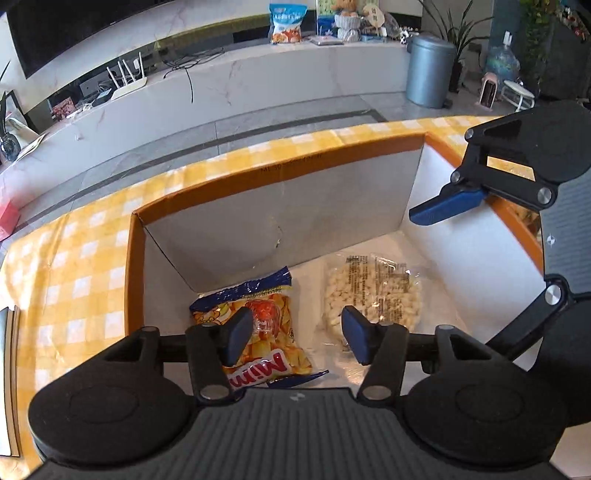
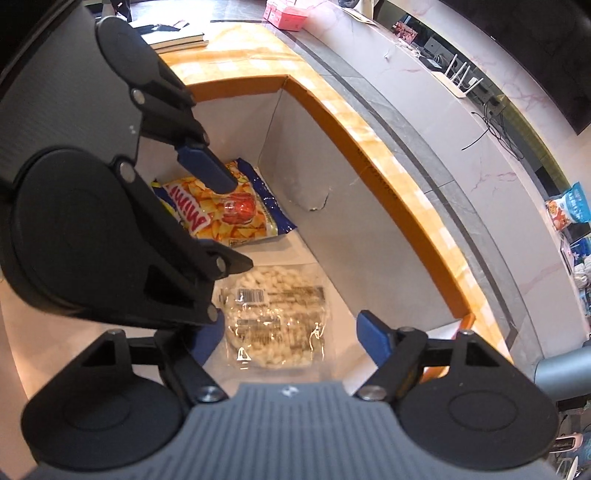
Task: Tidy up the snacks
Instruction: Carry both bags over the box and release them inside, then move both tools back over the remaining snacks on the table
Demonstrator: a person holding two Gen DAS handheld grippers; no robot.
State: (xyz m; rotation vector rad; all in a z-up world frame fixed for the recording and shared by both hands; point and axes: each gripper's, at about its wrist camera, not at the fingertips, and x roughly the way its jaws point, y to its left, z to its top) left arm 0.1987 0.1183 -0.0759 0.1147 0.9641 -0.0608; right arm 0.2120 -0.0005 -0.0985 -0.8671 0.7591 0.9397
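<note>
Two snack packets lie flat on the white floor of the orange-rimmed box (image 1: pixel 135 258): one orange chip bag (image 1: pixel 264 325) with blue ends beneath the left gripper (image 1: pixel 295 334), its jaws released and empty; one clear rice-puff packet (image 2: pixel 277 317) below the right gripper (image 2: pixel 291 339), jaws likewise spread, grasping nothing.

A white router (image 1: pixel 127 79) with upright antennas sits on the long marble TV console (image 1: pixel 258 74), under a dark television screen (image 1: pixel 74 26). A grey lidded bin (image 1: pixel 428 70) stands on the floor beside a potted plant (image 1: pixel 456 40). A teddy bear (image 1: pixel 345 5) sits further along the console.
</note>
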